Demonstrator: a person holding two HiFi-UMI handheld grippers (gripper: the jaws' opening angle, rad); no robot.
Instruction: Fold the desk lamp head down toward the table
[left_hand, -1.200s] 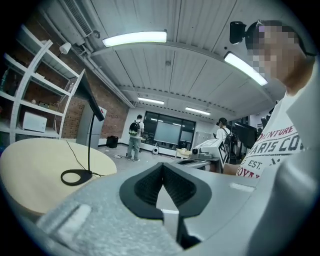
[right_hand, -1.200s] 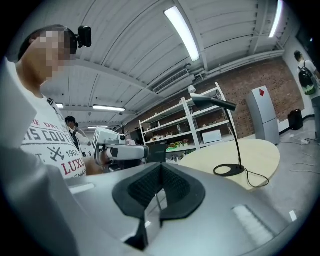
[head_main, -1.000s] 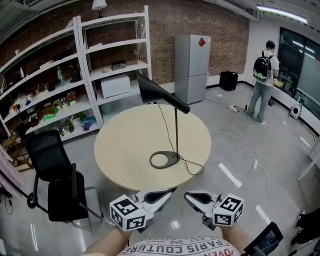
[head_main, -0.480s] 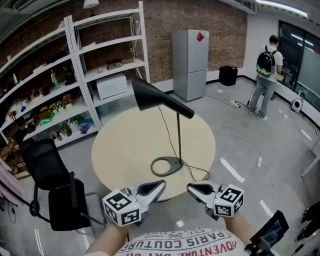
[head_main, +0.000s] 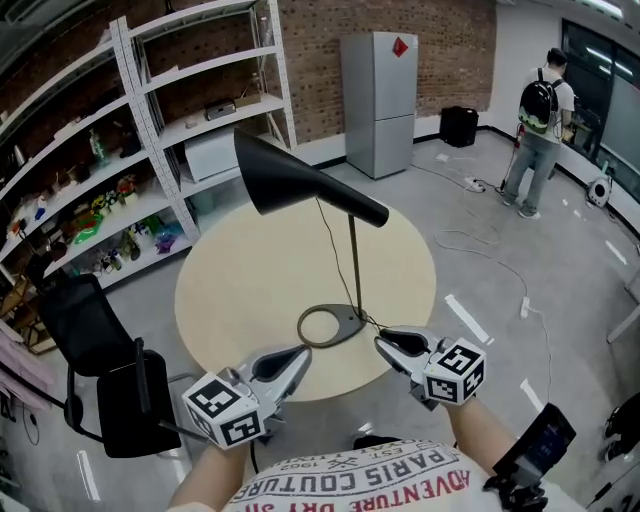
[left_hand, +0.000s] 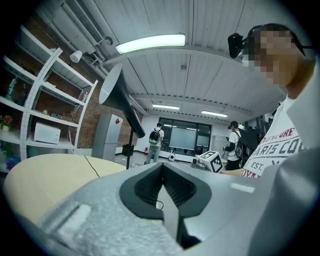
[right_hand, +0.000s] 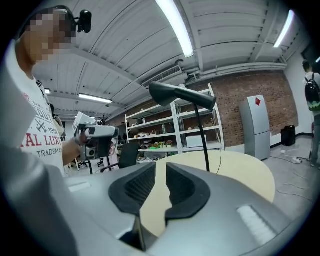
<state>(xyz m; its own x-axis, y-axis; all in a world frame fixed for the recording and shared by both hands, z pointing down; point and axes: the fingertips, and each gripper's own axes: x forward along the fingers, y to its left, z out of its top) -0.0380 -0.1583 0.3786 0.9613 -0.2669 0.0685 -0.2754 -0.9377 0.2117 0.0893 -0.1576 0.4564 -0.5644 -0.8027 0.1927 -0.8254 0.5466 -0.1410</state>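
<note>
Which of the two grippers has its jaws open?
The right gripper: its jaws stand apart with nothing between them, and they have just been opening. The left gripper has its jaws shut tight together, also empty.

left claw (head_main: 298, 354) closed, right claw (head_main: 384, 343) parting, empty

Count:
- 1 round beige wooden table (head_main: 250, 300).
- 1 black desk lamp with a cone-shaped head (head_main: 300, 185), on 1 ring base.
- 2 grey hand-held grippers, left gripper (head_main: 303, 354) and right gripper (head_main: 382, 342), 1 marker cube each.
- 1 tall grey two-door fridge (head_main: 378, 100).
- 1 white microwave (head_main: 210, 155).
- White metal shelving (head_main: 130, 70): 2 bays in view.
- 1 black box on the floor (head_main: 458, 125).
- Black office chair (head_main: 75, 320): 1 sure, a second unclear.
- Bystanders: 2, person with black backpack (head_main: 538, 130) and person in dark cap (left_hand: 234, 145).
</note>
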